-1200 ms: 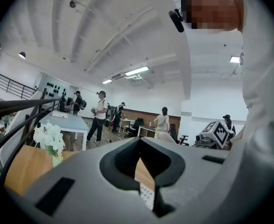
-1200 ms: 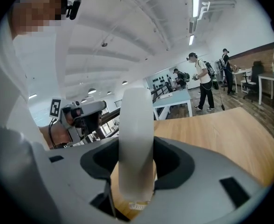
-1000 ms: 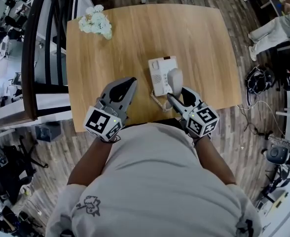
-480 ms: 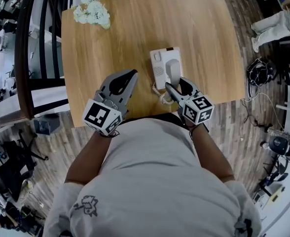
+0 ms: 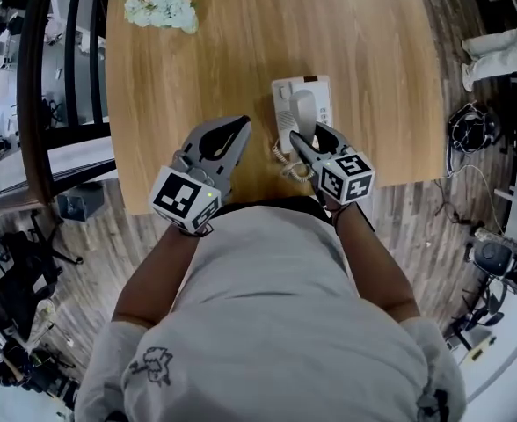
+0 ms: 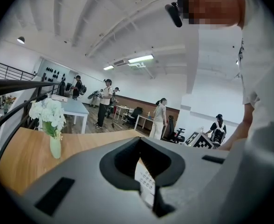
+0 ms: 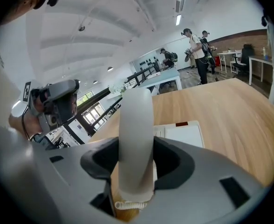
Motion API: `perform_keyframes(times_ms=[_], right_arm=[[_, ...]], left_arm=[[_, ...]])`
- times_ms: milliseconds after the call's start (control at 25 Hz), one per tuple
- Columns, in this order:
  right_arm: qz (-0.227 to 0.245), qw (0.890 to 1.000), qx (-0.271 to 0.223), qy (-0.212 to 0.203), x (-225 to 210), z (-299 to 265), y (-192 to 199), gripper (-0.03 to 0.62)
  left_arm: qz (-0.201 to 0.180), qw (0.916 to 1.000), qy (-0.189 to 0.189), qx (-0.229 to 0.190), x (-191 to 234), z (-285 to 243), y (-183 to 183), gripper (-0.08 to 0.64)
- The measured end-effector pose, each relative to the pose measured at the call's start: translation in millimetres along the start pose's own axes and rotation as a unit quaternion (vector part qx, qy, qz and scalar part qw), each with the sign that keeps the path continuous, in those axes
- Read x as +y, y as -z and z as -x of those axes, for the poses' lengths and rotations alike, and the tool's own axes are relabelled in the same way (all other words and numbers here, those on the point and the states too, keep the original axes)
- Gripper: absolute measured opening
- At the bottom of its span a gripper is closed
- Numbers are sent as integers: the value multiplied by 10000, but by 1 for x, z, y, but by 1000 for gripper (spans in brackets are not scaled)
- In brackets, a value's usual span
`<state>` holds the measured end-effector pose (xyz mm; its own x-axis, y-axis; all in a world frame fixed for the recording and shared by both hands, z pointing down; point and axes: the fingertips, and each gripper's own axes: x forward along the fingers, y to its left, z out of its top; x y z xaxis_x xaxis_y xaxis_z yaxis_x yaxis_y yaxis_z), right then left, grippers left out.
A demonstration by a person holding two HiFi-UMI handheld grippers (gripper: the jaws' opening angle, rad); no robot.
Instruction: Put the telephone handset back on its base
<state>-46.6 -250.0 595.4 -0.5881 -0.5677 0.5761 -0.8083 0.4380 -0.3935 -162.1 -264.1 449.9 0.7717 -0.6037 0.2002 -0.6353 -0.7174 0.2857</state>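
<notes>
On the light wooden table [image 5: 197,69], the right gripper [image 5: 312,137] clasps the white plastic telephone handset [image 5: 303,108] over the white rectangular base [image 5: 324,95]; the handset has shifted from the base's right edge toward its middle. The left gripper [image 5: 241,127] hovers alongside, jaws closed on nothing.

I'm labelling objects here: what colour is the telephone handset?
The handset is pale grey-white, clearest in the right gripper view.
</notes>
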Motion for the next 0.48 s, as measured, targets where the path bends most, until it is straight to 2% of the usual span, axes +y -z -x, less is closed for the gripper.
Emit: perform_keyframes(times_ms=[480], right_arm=[[-171, 9987, 467, 76, -21, -38, 15, 224]], left_arm=[[140, 9994, 34, 313, 8, -24, 29, 6]])
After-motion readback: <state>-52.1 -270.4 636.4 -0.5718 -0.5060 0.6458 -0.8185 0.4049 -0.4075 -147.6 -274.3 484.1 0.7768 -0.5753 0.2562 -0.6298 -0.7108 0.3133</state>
